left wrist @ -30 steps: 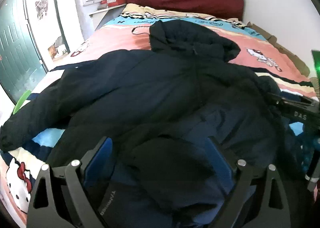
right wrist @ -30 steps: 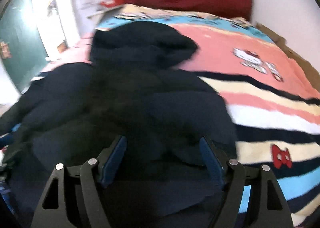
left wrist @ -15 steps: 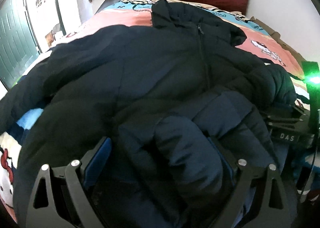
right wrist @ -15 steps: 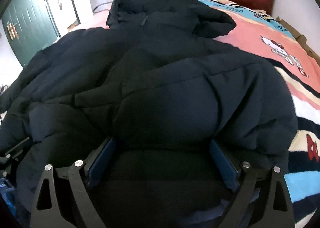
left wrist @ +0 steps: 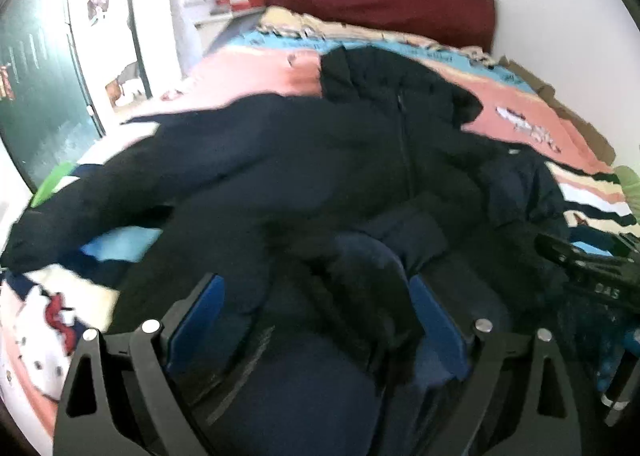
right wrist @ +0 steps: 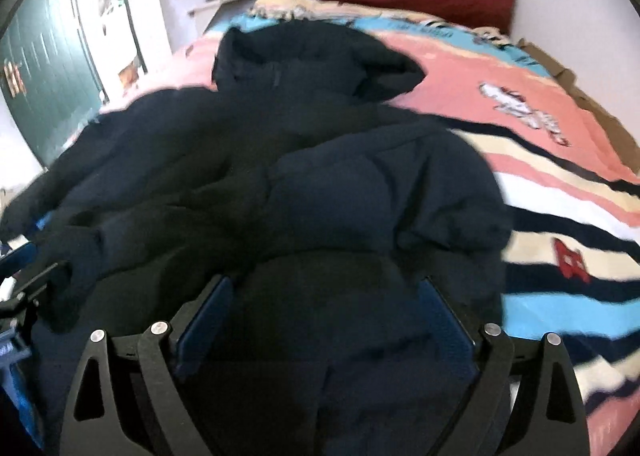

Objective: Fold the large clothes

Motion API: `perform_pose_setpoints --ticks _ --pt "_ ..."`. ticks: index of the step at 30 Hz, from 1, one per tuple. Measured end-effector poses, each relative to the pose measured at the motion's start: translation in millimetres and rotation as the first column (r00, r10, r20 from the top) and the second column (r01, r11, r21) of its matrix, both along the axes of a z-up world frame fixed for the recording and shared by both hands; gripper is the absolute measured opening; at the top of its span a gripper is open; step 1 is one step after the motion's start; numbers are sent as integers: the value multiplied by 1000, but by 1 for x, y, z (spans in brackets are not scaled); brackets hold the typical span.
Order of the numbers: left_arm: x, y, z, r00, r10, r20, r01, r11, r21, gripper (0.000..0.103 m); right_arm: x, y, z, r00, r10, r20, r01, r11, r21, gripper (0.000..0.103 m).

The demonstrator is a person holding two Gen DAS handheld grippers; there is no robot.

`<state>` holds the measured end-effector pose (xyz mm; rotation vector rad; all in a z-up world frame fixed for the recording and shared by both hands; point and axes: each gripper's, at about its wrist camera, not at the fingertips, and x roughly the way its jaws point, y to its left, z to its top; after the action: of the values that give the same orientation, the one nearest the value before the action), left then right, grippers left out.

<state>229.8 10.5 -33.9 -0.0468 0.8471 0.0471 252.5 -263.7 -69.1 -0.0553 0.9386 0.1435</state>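
A large dark navy hooded puffer jacket (left wrist: 320, 160) lies front up on the bed, hood toward the headboard, zipper running down its middle. Its left sleeve stretches out toward the bed's left edge. It fills the right wrist view too (right wrist: 320, 184), with the right side bunched into a thick fold. My left gripper (left wrist: 316, 308) stands wide apart with the jacket's hem fabric bulging between its blue pads. My right gripper (right wrist: 328, 312) also stands wide apart with hem fabric filling the gap. Whether either one pinches the cloth is not visible. The right gripper's body (left wrist: 592, 276) shows at the left view's right edge.
The bed has a striped pink, blue, white and navy cartoon blanket (right wrist: 560, 192) and a dark red headboard (left wrist: 380, 0). A green door (left wrist: 36, 88) and a white nightstand (left wrist: 212, 20) stand to the left. A white wall runs along the bed's right side.
Both grippers rose and drew the jacket's lower part up half a second ago, then came back down. The jacket now lies lower and flatter, with more of the bed showing.
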Motion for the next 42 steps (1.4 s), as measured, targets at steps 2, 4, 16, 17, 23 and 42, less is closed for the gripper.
perform_pose_setpoints --ticks 2,4,16,17,23,42 --pt "-18 8 14 1000 17 25 -17 1000 -3 94 -18 -3 15 1000 -8 19 8 1000 3 93" --pt "-35 17 24 998 36 48 -36 999 1 94 -37 -3 31 999 -9 39 9 1000 -1 93" --pt "-113 79 55 975 143 171 -137 989 -47 94 -120 -10 77 993 -47 110 47 999 3 93" --pt "-118 84 56 972 152 180 -144 988 -56 94 -124 -11 77 993 -52 110 52 999 0 93" --pt "-127 106 52 969 166 180 -151 984 -94 94 -141 -20 79 987 -119 108 118 993 21 93" --pt "-120 199 18 961 253 115 -224 950 -219 94 -172 -29 71 955 -283 84 280 959 43 93"
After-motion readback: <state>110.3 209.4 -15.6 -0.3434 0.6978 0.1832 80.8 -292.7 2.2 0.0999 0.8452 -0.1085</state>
